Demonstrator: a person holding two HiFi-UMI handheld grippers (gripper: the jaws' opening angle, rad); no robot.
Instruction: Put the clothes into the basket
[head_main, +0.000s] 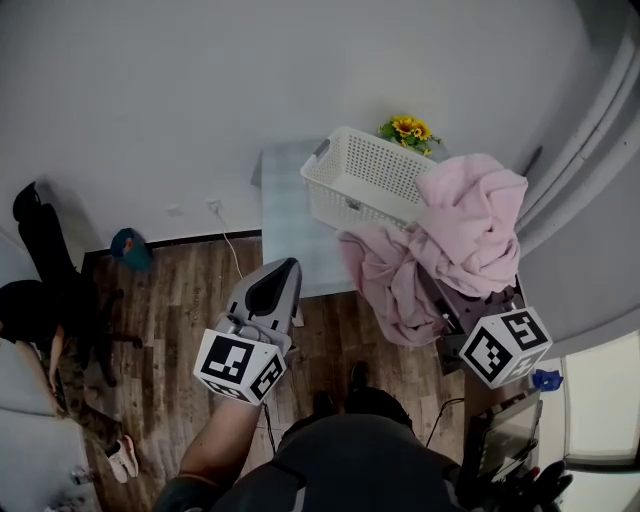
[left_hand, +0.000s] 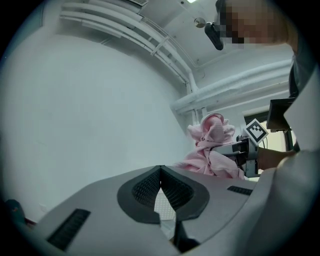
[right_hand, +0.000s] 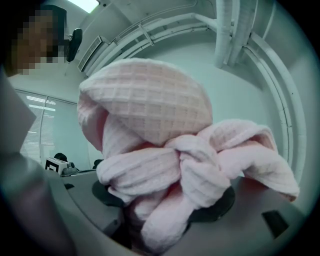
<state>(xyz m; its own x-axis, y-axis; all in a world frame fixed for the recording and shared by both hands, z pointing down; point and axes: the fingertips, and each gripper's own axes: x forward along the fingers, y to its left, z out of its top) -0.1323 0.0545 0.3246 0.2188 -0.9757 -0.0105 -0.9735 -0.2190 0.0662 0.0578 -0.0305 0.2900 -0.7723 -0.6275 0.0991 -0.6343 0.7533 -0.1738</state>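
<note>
We see the pink cloth (head_main: 468, 225), waffle-woven and bunched into thick folds, clamped between the jaws of the right hand-held gripper (right_hand: 165, 205). It is held up at the 4 o'clock side of the white basket (head_main: 365, 180), with its folds overlapping that rim in the head view. The left hand-held gripper (head_main: 283, 268), at the basket's 7 o'clock, has its jaws together on nothing. The basket stands on a pale desk (head_main: 290, 235) against a white wall (head_main: 200, 100), with yellow flowers (head_main: 408, 130) at its 1 o'clock and a wood floor (head_main: 170, 300) below.
</note>
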